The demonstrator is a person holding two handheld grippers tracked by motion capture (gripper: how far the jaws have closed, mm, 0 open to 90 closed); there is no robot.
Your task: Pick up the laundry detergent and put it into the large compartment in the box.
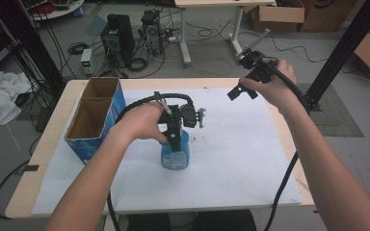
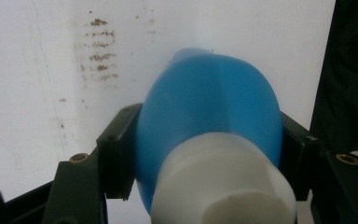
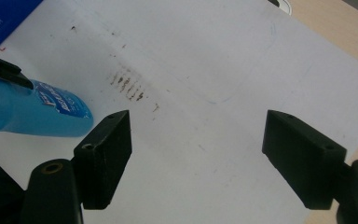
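Here the left gripper (image 1: 174,139) clamps the upright blue bottle (image 1: 175,156), white cap (image 2: 223,186) pointing up.

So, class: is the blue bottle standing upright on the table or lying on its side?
Upright. In the high view the blue bottle stands on its base on the white sheet, and the left gripper clamps it near the top.
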